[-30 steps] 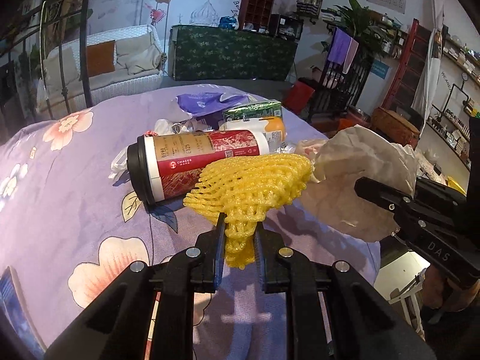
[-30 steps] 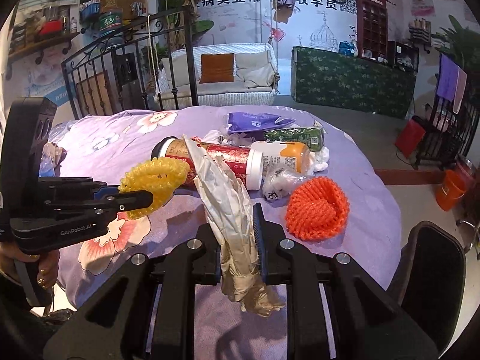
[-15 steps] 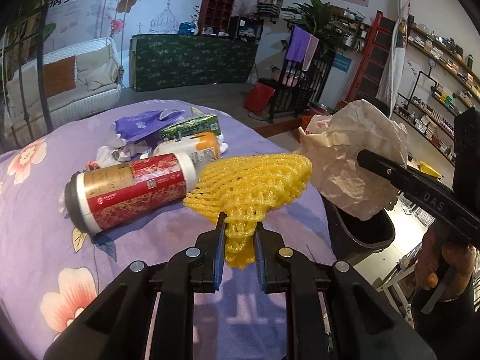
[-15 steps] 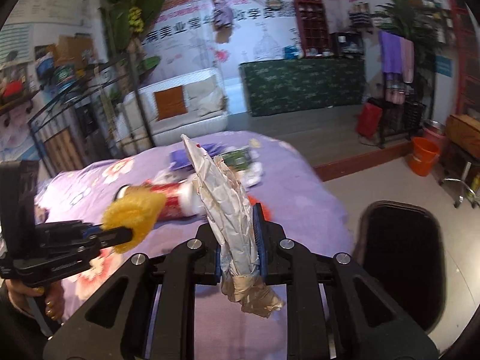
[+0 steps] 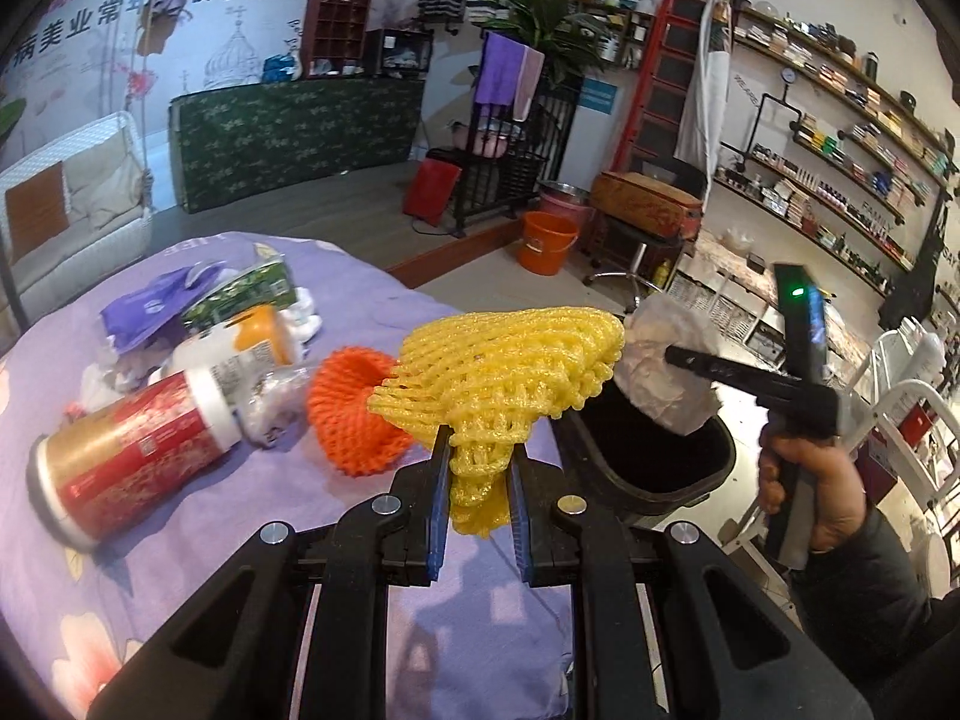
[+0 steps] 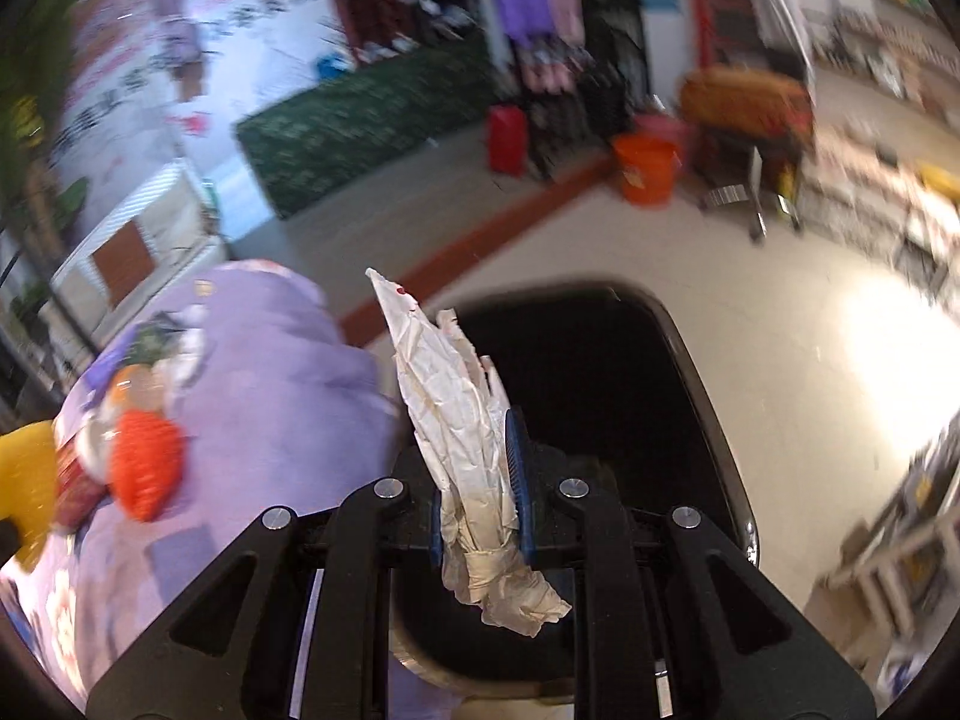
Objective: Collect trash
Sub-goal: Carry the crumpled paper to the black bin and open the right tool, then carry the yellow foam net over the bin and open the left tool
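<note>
Claws clamped: left claw (image 5: 479, 468) pinches yellow foam mesh (image 5: 504, 372); right claw (image 6: 477, 474) crumpled paper (image 6: 456, 396).

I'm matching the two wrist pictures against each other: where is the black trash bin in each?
Left wrist: black trash bin right of centre, behind the yellow foam net, beside the purple tablecloth.
Right wrist: bin centre, behind the crumpled paper.
Shared landmark: orange foam net on the tablecloth.
</note>
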`<state>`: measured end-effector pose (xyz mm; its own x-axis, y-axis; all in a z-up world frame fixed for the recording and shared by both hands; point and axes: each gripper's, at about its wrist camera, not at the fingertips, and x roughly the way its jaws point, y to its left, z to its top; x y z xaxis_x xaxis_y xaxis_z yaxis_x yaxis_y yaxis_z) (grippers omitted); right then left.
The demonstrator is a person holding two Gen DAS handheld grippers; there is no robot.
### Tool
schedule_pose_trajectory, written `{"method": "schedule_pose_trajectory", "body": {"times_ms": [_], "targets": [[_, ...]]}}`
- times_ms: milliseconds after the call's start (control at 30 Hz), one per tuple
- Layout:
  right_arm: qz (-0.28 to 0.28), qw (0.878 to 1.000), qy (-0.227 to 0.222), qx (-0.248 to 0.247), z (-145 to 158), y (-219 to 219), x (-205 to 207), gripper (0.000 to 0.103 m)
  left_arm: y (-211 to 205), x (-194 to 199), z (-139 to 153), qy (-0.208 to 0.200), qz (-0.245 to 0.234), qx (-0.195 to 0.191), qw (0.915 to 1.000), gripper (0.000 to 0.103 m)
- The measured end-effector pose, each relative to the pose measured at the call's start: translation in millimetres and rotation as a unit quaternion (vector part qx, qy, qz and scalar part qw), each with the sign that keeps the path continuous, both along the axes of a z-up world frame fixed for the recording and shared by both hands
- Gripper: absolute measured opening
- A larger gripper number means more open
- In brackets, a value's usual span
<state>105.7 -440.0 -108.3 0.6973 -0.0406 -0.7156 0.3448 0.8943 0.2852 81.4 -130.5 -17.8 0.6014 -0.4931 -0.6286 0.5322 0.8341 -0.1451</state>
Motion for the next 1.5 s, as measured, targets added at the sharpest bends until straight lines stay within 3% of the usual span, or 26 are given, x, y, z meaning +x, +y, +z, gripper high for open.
{"method": "schedule_pose_trajectory", "body": {"times_ms": [300,400,467,500,633,733,1033,1500], "targets": [[-0.019,0.998,0.057,0.004,-54,-21,30,0.019,-29,2,0,-0.002,-0.025,0.004,0.9997,0.017],[-0.026,0.998,0.06,0.021,-64,-19,24,0.031,-34,2,-3,0.004,-0.031,0.005,0.9995,0.017],[-0.032,0.998,0.059,0.022,-64,-17,21,0.057,-38,2,-5,0.009,-0.034,0.004,0.9994,0.017],[-0.035,0.998,0.055,0.019,-62,-17,18,0.062,-39,3,-5,0.012,-0.035,0.003,0.9993,0.017],[-0.04,0.998,0.046,0.0,-49,-6,7,0.067,-44,6,-7,0.019,-0.041,-0.001,0.999,0.017],[-0.049,0.998,0.027,-0.013,-34,0,-8,0.077,-52,8,-8,0.027,-0.052,-0.009,0.9982,0.017],[-0.088,0.993,-0.013,-0.078,2,-2,-45,0.084,-97,19,-18,0.055,-0.093,-0.018,0.994,0.017],[-0.165,0.982,-0.017,-0.086,8,-43,-92,0.084,-179,43,-58,0.151,-0.137,0.01,0.9788,0.017]]}}
